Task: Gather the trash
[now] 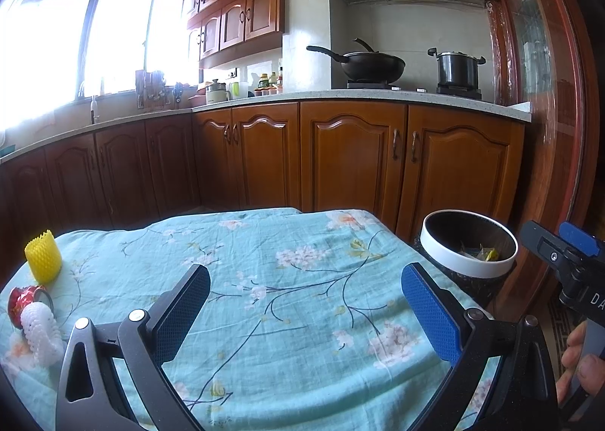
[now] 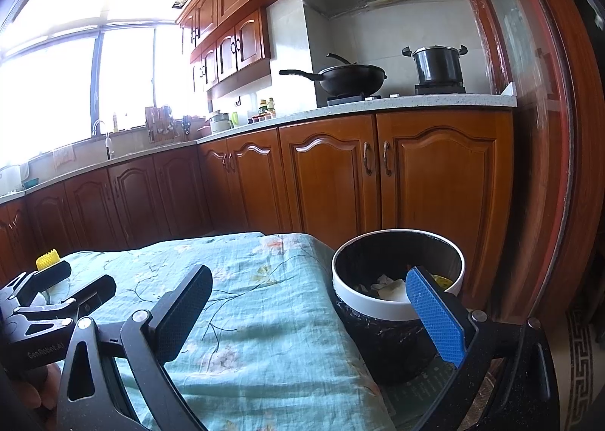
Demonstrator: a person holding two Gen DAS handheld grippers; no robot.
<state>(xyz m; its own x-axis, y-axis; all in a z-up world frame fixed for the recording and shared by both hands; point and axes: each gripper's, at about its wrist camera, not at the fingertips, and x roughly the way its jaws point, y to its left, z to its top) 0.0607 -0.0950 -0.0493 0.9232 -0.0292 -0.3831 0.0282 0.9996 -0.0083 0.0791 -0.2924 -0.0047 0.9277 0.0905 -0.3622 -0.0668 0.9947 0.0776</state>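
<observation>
Where the brown wooden kitchen cabinets [image 1: 340, 155] run under a pale speckled stone counter [image 1: 378, 95], a black wok [image 1: 372, 66] and a dark lidded steel pot [image 1: 457, 70] sit on the stove. In front of them stands a table draped in a light-blue floral cotton cloth [image 1: 295, 279]. Just beside the table's right edge is the round black trash bin with a white rim [image 2: 397, 302], lined with a dark bag; crumpled white and yellow scraps lie inside it.

The left gripper [image 1: 306, 313] hangs over the near half of the cloth with its fingers spread wide, one black pad and one blue pad well apart, nothing between them. The right gripper [image 2: 314, 313] is likewise spread wide and empty, its black finger over the cloth's right edge and its blue finger in front of the bin's rim.

The trash left to collect lies at the table's far left: a yellow foam-net sleeve [image 1: 43, 255] standing upright, and nearer the camera a crumpled red foil wrapper [image 1: 22, 300] touching a white foam-net sleeve [image 1: 41, 332] that lies on its side. All three are well apart from the bin.
</observation>
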